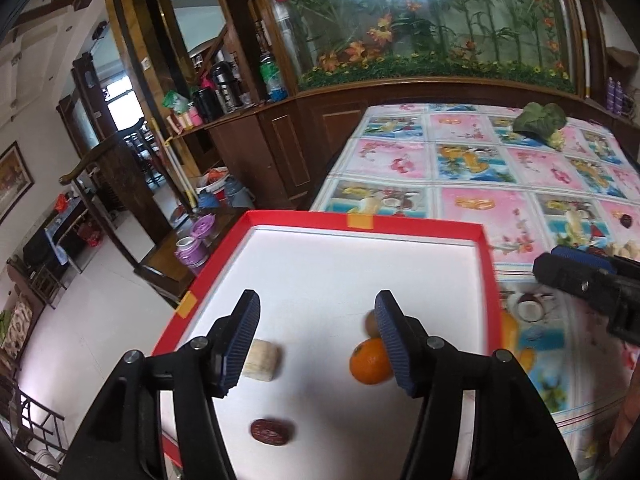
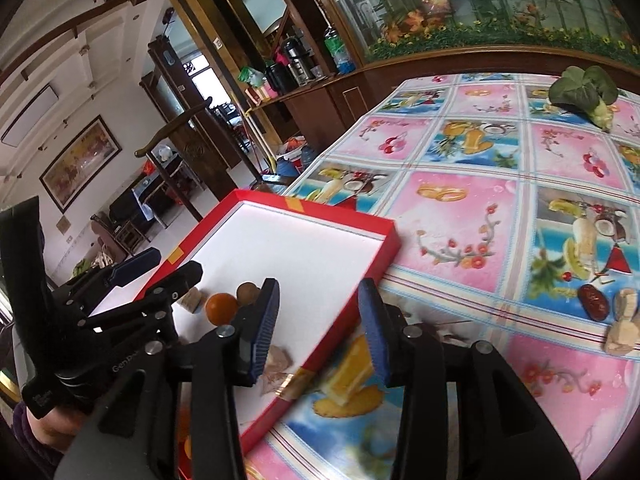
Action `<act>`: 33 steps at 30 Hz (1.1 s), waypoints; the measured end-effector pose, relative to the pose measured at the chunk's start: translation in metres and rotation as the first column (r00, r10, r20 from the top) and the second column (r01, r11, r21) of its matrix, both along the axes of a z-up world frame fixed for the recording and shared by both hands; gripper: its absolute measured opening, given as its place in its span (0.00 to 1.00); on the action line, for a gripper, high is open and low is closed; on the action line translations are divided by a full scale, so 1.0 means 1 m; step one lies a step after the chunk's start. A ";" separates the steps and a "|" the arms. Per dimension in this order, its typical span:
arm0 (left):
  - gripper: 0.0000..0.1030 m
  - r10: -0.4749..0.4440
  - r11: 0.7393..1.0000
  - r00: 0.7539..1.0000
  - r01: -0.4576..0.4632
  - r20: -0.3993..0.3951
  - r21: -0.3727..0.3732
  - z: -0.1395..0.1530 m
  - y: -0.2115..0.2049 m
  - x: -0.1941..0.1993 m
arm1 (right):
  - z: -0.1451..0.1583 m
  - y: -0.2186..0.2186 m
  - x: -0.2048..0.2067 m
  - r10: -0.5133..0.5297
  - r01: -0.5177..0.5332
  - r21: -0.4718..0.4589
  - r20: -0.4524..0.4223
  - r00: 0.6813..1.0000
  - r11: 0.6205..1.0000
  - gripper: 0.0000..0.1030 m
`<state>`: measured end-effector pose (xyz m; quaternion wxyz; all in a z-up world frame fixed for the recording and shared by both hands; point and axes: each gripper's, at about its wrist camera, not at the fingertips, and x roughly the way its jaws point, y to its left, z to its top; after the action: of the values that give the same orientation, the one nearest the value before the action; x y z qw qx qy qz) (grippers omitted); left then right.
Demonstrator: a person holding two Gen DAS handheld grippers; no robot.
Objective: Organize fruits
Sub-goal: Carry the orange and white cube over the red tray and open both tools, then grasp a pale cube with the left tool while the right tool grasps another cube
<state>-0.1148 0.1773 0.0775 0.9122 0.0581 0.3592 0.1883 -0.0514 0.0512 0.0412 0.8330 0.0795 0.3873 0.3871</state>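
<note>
On the left claw [image 2: 160,268] a few pale letters are showing, "Gen" and then cut off. Both claws are hanging released: the left claw over the red tray [image 1: 490,272], the right claw [image 2: 320,328] over the tray's right rim. An orange [image 1: 370,362], a brown round fruit [image 1: 371,323], a pale chunk [image 1: 262,360] and a red date [image 1: 271,432] are lying in the tray. A fruit-print cloth [image 2: 460,216] is covering the bench, with a second date [image 2: 594,302] and a leafy green [image 2: 584,92] far right. A planted glass case [image 1: 420,20] is standing behind.

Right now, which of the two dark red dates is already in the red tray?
The date on the tray's white floor; the other date lies on the tablecloth.
</note>
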 end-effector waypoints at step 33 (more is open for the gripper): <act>0.61 -0.468 0.876 0.865 0.426 -0.182 -0.227 -0.035 -0.203 0.063 | -0.027 -0.200 0.053 -0.288 0.296 -0.356 0.075 0.955 0.886 0.42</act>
<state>-0.0518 -0.0261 0.0424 0.8842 0.0792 0.4551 -0.0700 0.0012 -0.1488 0.0138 0.8856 -0.0225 0.4275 0.1799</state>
